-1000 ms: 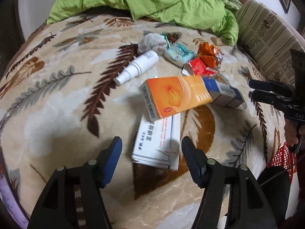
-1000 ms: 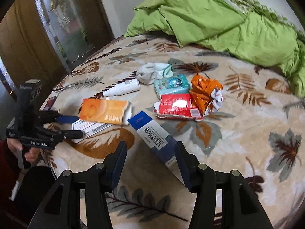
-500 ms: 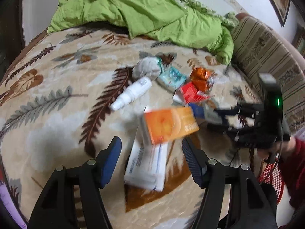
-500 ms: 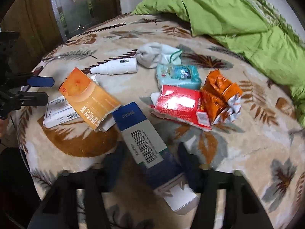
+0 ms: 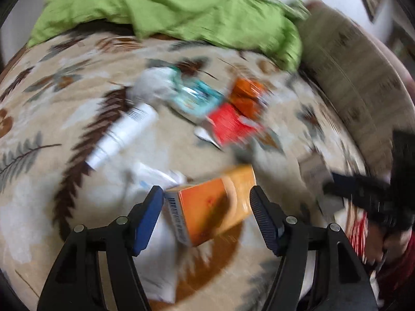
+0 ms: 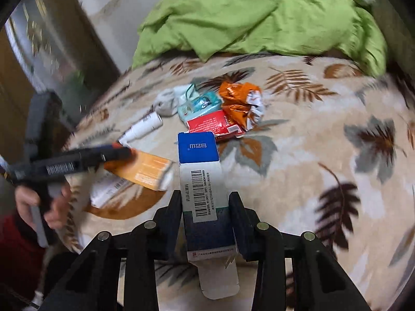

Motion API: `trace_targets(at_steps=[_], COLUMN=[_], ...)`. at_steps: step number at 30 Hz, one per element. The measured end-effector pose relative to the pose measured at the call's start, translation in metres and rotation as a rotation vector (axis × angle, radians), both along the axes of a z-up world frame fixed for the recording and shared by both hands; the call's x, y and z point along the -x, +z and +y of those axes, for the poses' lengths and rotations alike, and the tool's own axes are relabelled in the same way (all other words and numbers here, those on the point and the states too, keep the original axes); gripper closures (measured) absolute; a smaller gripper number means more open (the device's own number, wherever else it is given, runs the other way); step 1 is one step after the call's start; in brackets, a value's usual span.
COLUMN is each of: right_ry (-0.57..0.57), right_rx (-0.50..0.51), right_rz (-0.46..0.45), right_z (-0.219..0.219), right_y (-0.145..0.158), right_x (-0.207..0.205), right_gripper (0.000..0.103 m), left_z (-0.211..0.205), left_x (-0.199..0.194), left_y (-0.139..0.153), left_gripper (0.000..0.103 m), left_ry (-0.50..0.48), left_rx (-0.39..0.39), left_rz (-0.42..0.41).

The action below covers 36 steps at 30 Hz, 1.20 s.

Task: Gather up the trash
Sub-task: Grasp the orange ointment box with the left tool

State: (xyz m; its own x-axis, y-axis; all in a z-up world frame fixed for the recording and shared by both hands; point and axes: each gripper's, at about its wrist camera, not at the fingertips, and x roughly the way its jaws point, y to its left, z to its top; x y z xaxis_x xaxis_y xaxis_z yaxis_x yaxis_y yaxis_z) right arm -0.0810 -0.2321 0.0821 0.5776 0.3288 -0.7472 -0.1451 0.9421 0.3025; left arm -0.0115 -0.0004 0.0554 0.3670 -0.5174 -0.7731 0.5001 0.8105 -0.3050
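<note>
Nearest to me, my right gripper has the blue and white carton between its two black fingers. Its jaws are closing, and both pads sit against the carton's long sides. The carton runs lengthwise away from the camera, barcode face up, its blue end farthest out and its opened white flap hanging toward me.

I take that carton as my landmark. Just to its left lies the orange box, resting partly on a white box.

My left gripper straddles the orange box. Its jaws stand wide and are opening, with the box's barcode end close to the left pad; blur keeps me from telling whether either pad touches it. In the right wrist view a hand holds that gripper from the left edge.

Beyond the carton's blue end, almost touching it, lies a red packet. Behind that sit a crumpled orange wrapper and a teal pack. Farther left of these are a white spray bottle and a grey wad.

To the carton's right, the leaf-patterned blanket lies bare across a broad stretch. To its left the bed's edge falls away near the hand. Farthest off, a green quilt is heaped along the bed's back edge.
</note>
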Motion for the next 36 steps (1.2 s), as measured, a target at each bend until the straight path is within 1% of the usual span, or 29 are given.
trace_targets(at_steps=[3, 5, 6, 8, 9, 11, 13, 14, 15, 16, 18, 19, 24, 26, 29, 31, 32, 33, 36], right_ry=[-0.046, -0.078, -0.094, -0.121, -0.132, -0.152, -0.172, -0.173, -0.174, -0.176, -0.174, -0.179, -0.193, -0.193, -0.19, -0.192, -0.192, -0.194, -0.203], right_rx=[-0.037, -0.072, -0.081, -0.078, -0.076, -0.089, -0.098, -0.096, -0.097, -0.1, -0.1, -0.097, -0.106, -0.117, -0.123, -0.125, -0.126, -0.128, -0.136], right_rz=[-0.008, -0.002, 0.002, 0.001, -0.006, -0.014, -0.024, -0.027, -0.024, -0.021, -0.019, -0.02, -0.019, -0.007, 0.004, 0.009, 0.011, 0.014, 0.02], right_z=[-0.007, -0.01, -0.011, -0.01, -0.01, -0.012, -0.013, -0.011, -0.01, -0.009, -0.009, -0.009, -0.013, -0.014, -0.014, -0.013, -0.013, -0.014, -0.017], right_y=[0.004, 0.004, 0.004, 0.004, 0.005, 0.007, 0.009, 0.008, 0.007, 0.006, 0.006, 0.006, 0.004, 0.001, -0.002, -0.003, -0.003, -0.003, -0.005], right_x=[0.009, 0.014, 0.015, 0.021, 0.023, 0.027, 0.031, 0.034, 0.035, 0.037, 0.039, 0.04, 0.044, 0.044, 0.042, 0.041, 0.04, 0.039, 0.039], right_gripper=[0.064, 0.064, 0.064, 0.064, 0.064, 0.064, 0.064, 0.064, 0.064, 0.064, 0.064, 0.064, 0.064, 0.064, 0.064, 0.064, 0.064, 0.064, 0.064], left_z=[-0.011, -0.016, -0.016, -0.015, -0.016, -0.019, -0.026, -0.028, -0.032, -0.034, -0.039, -0.041, -0.057, -0.06, -0.063, -0.064, -0.065, -0.066, -0.069], left_x=[0.029, 0.048, 0.054, 0.058, 0.058, 0.055, 0.052, 0.051, 0.048, 0.044, 0.038, 0.035, 0.019, 0.012, -0.001, -0.012, -0.014, -0.015, -0.009], left_y=[0.0, 0.001, 0.003, 0.006, 0.007, 0.011, 0.015, 0.017, 0.019, 0.019, 0.018, 0.016, -0.007, -0.014, -0.017, -0.023, -0.024, -0.025, -0.025], left_gripper=[0.035, 0.035, 0.034, 0.03, 0.03, 0.03, 0.03, 0.03, 0.03, 0.029, 0.029, 0.029, 0.029, 0.028, 0.026, 0.026, 0.033, 0.038, 0.043], left_ry=[-0.11, -0.156, -0.16, -0.142, -0.131, -0.107, -0.105, -0.101, -0.086, -0.083, -0.102, -0.109, -0.175, -0.178, -0.171, -0.15, -0.139, -0.118, -0.084], left_rx=[-0.005, -0.018, -0.03, -0.043, -0.051, -0.076, -0.1, -0.111, -0.138, -0.146, -0.137, -0.15, -0.278, -0.32, -0.316, -0.291, -0.283, -0.281, -0.29], left_rz=[0.018, 0.012, -0.005, -0.02, -0.03, -0.062, -0.1, -0.119, -0.145, -0.153, -0.147, -0.145, -0.13, -0.148, -0.144, -0.1, -0.091, -0.103, -0.141])
